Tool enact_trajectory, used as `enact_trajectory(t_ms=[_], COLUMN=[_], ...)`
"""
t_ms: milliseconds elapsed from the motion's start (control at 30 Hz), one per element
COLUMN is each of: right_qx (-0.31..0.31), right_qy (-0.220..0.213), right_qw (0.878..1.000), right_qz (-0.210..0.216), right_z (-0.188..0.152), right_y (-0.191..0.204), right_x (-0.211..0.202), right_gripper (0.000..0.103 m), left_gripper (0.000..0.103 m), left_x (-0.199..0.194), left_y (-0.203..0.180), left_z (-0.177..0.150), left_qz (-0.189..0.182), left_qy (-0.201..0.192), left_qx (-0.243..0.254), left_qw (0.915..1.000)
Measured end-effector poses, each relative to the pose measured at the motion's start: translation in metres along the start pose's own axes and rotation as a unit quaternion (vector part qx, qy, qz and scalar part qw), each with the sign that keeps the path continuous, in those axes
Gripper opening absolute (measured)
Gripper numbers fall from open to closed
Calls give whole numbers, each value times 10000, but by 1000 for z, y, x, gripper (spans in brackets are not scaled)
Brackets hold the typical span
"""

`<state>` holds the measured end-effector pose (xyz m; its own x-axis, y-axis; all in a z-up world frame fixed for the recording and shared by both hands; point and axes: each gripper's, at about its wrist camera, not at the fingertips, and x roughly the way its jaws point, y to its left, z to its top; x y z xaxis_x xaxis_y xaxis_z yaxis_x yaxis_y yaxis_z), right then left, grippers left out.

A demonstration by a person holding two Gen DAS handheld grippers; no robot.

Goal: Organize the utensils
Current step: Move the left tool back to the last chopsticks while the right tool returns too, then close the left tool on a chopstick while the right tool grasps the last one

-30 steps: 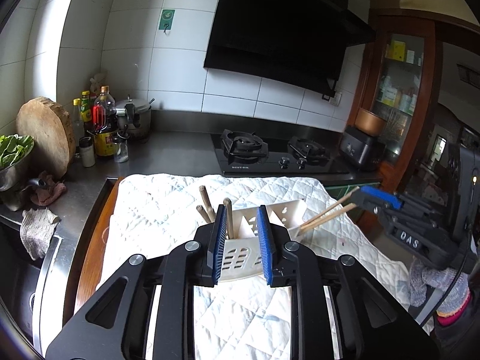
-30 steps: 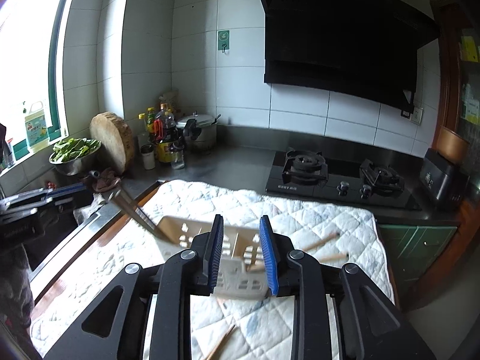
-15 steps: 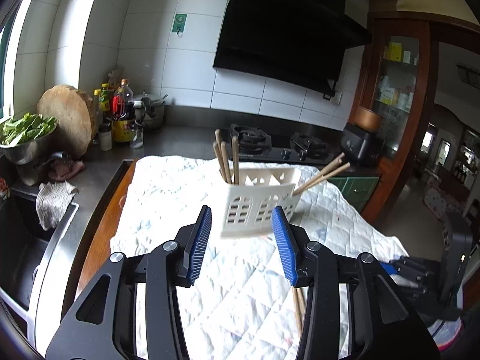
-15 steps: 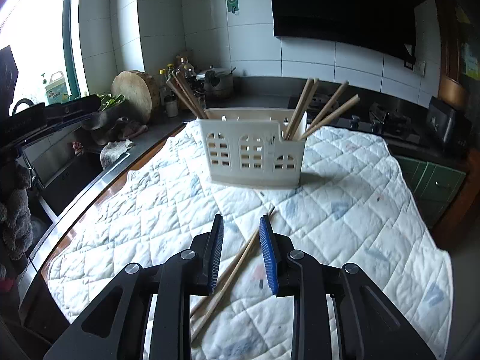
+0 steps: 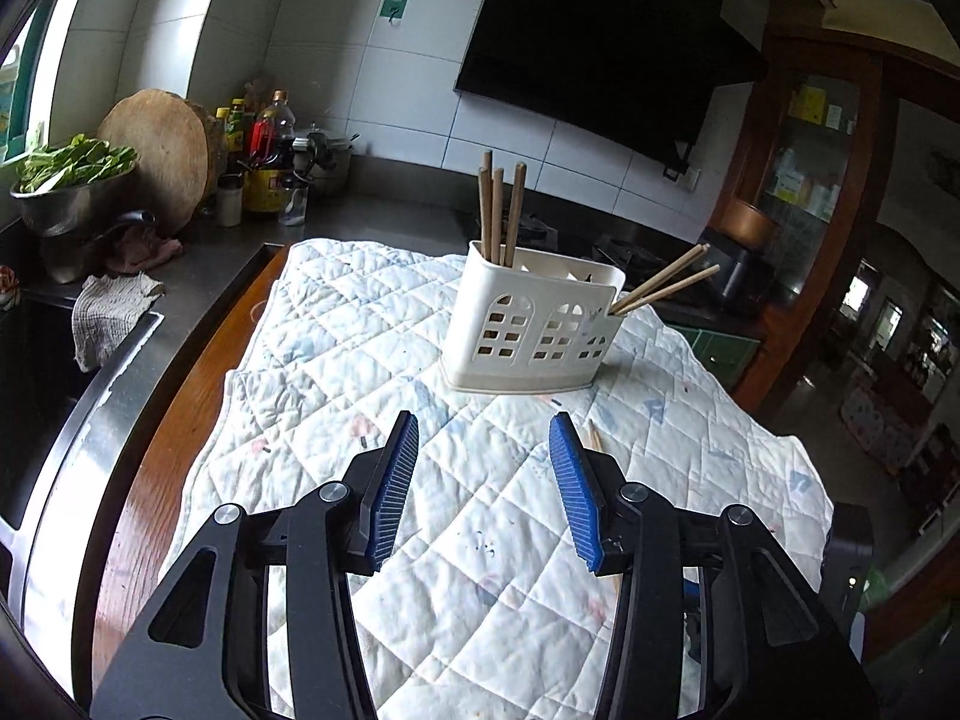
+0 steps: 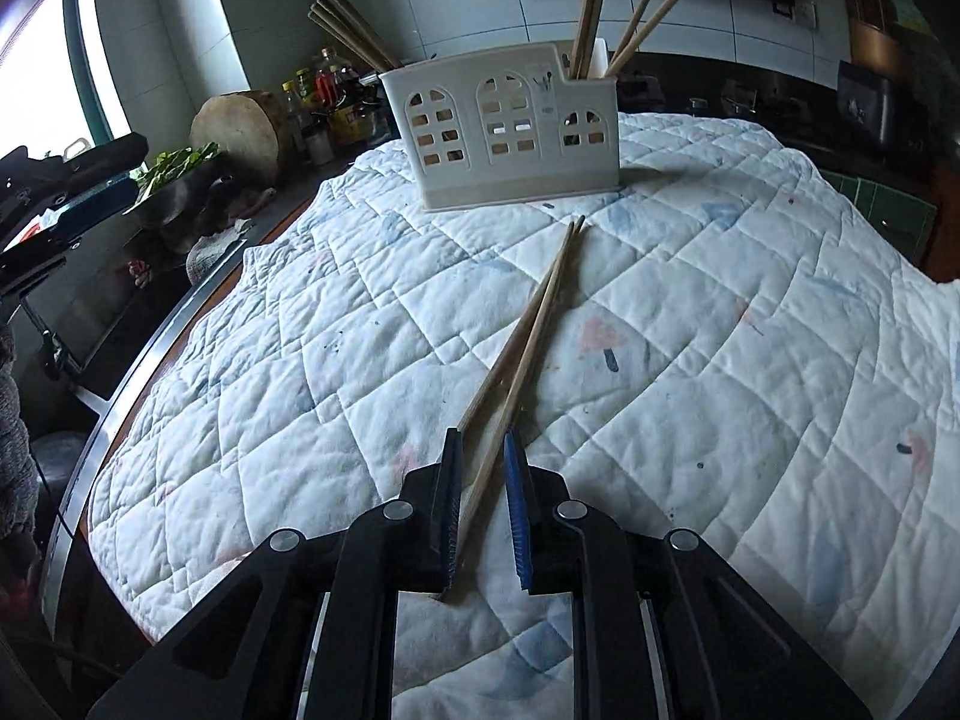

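A white plastic utensil holder [image 5: 531,324] [image 6: 510,132] stands upright on the quilted cloth [image 5: 336,354] [image 6: 720,312] with several wooden chopsticks in its two ends. Two loose chopsticks [image 6: 528,330] lie on the cloth in front of it; only their tips [image 5: 594,438] show in the left wrist view. My right gripper [image 6: 483,450] is low over the cloth, its jaws narrowly apart around the near ends of the loose chopsticks, not clamped. My left gripper [image 5: 483,444] is wide open and empty, back from the holder.
A sink [image 5: 36,372] and rag [image 5: 108,312] lie left of the cloth. A round chopping board [image 5: 159,150], a bowl of greens [image 5: 66,180] and bottles [image 5: 264,150] stand at the back left. A gas stove [image 6: 738,102] is behind the holder.
My left gripper let go of the holder, opened wide and drew back. My right gripper dropped to the cloth and moved over the near ends of the two loose chopsticks.
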<state>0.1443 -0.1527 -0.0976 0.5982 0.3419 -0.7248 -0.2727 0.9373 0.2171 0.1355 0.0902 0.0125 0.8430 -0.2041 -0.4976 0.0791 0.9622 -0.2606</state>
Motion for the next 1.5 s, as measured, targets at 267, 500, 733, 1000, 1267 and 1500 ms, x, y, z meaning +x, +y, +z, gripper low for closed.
enact_trajectory(t_ms=[267,500,733,1000,1267,1500], right_qx=[235,301,298,140,-306,-500], right_qy=[142,61,-30,-327,-665,-715], right_qw=[9994,9986,9984,9984,9965,9952], right_qz=[-233,-438,-480,-435,-415,-441], right_z=[-2,-3,-5,-6,0,-3], right_y=[1,4,1,-9,-16,-25], right_x=[18,18,13,-15,-55,-69], right_gripper=[12,10,7,7,7,7], left_gripper=[46,46,46,46,45,44], left_x=[9,20,33,46,62,80], left_y=[20,14,10,-6,-43,-81], left_z=[-14,-24,-34,-50,-82,-105], left_qz=[15,-37,-102,-265,-671,-863], left_qy=[168,338,564,834,1245,1598], left_qx=[-210,-172,-174,-41,202,564], left_qw=[9996,9993,9982,9962,9897,9818])
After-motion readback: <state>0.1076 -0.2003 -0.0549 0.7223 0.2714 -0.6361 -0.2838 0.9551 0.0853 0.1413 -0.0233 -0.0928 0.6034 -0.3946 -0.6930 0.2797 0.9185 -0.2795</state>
